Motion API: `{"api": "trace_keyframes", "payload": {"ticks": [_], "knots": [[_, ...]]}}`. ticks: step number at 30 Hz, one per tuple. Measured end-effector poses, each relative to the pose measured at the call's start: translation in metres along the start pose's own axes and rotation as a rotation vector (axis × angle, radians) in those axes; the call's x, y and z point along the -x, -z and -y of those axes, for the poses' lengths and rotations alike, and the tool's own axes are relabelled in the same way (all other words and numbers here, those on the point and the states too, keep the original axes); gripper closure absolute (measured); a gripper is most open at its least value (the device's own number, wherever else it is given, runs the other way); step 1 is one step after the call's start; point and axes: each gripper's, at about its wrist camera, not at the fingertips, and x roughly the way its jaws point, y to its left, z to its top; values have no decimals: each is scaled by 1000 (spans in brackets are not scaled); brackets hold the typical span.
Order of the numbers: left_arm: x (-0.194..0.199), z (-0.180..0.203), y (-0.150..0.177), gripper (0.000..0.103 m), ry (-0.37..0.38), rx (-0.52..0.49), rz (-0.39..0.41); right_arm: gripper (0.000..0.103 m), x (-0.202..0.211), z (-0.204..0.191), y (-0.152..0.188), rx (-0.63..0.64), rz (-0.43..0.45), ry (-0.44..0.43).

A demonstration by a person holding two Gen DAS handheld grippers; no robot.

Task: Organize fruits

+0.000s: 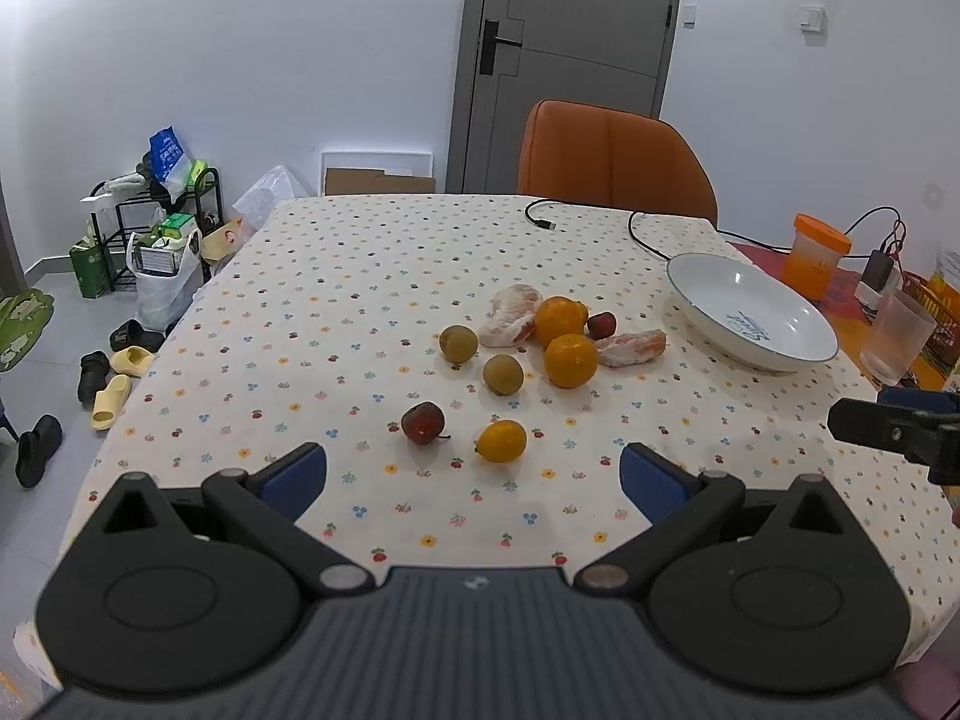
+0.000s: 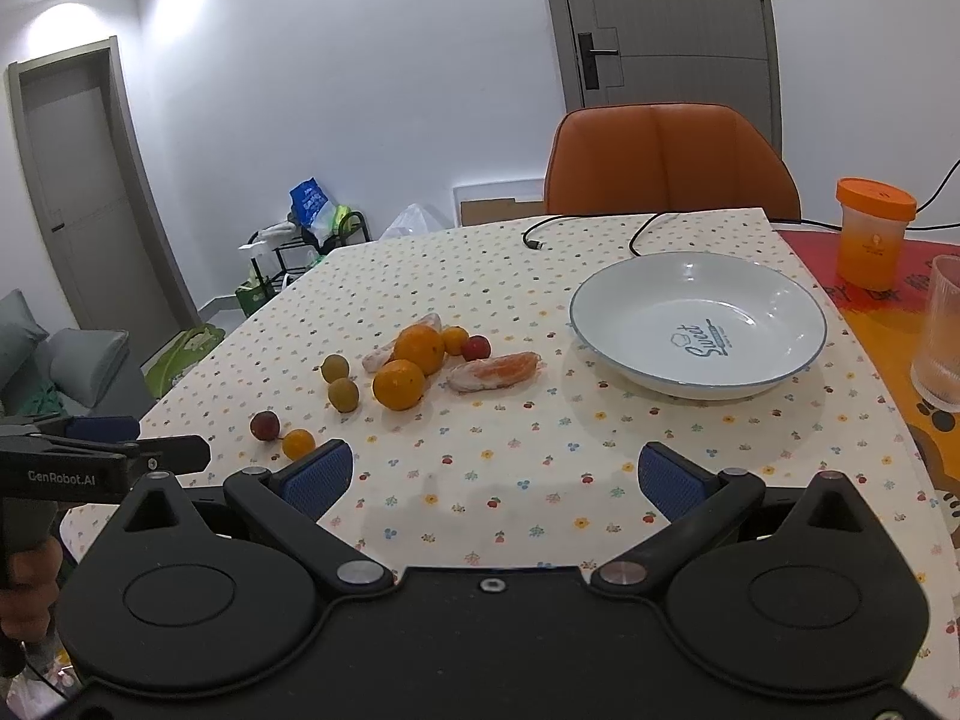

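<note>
I am looking across a table under a cream cloth printed with small flowers and cherries (image 1: 372,276), with an orange upholstered chair (image 1: 612,150) and a grey door (image 1: 576,48) standing behind it. The fruit is lying loose near the middle of the cloth: two large round oranges (image 1: 570,360) are touching each other, with two peeled, pith-covered citrus pieces (image 1: 510,318) lying just beside them and a small red fruit (image 1: 601,324) sitting between. Two dull green-brown round fruits (image 1: 503,374) are resting to their left. Nearer to me, a dark red stemmed fruit (image 1: 423,422) and a small yellow-orange citrus (image 1: 501,441) are sitting side by side, apart. A white shallow bowl with a blue rim and the word "Sweet" printed inside (image 2: 699,324) is sitting empty to the right of the pile, beside an orange-lidded plastic jar (image 2: 873,234) and a ribbed clear glass (image 2: 942,336), which is partly cut off by the frame, so I cannot tell whether it holds anything. I am holding the left gripper (image 1: 474,474) above the near edge, blue pads spread wide apart with nothing between them. The right gripper (image 2: 495,474) is hanging likewise, spread and empty, short of the bowl.
</note>
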Motion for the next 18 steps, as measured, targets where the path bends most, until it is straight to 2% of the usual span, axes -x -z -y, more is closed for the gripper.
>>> {"api": "trace_keyframes", "payload": {"ticks": [18], "knots": [[0,-1,0,0,-4,-2,-2,0,-2,-1,2,8,-8,-11]]}}
